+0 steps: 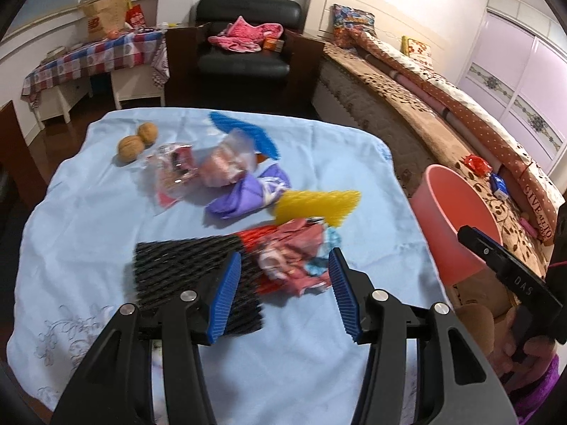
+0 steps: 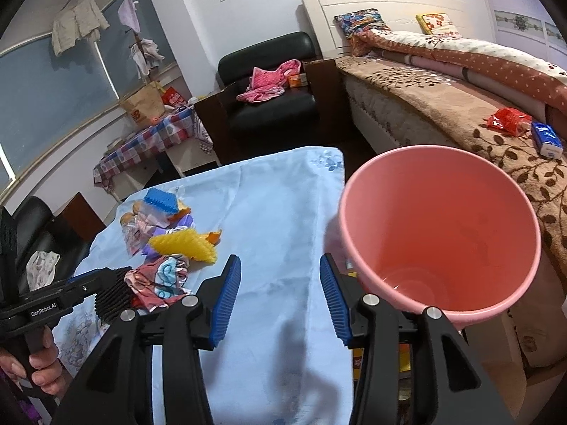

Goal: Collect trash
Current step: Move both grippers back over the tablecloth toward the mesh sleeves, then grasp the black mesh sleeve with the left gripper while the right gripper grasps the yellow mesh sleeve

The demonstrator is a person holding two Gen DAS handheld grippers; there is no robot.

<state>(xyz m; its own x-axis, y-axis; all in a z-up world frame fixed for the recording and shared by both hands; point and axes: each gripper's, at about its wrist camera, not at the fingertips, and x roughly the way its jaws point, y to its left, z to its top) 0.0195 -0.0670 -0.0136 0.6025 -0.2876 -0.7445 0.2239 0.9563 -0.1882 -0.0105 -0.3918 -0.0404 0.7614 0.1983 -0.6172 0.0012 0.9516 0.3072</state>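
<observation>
Trash lies on the light blue tablecloth (image 1: 88,219): a black foam net (image 1: 177,269), a crumpled pink and red wrapper (image 1: 294,258), a yellow foam net (image 1: 315,205), a purple wrapper (image 1: 244,194), clear plastic bags (image 1: 180,170), a blue foam net (image 1: 244,134) and two walnuts (image 1: 136,141). My left gripper (image 1: 283,297) is open and empty, just above the crumpled wrapper and the black net's right end. My right gripper (image 2: 280,301) is open and empty above bare cloth, beside the pink bin (image 2: 439,233), which looks empty inside. The wrapper (image 2: 159,279) and yellow net (image 2: 184,244) lie to its left.
The pink bin (image 1: 453,219) stands off the table's right edge. A bed (image 2: 460,106) with a brown blanket runs along the right, with a red packet (image 2: 506,120) and a blue box (image 2: 547,140) on it. A black armchair (image 1: 244,35) and a checkered side table (image 1: 88,60) stand behind.
</observation>
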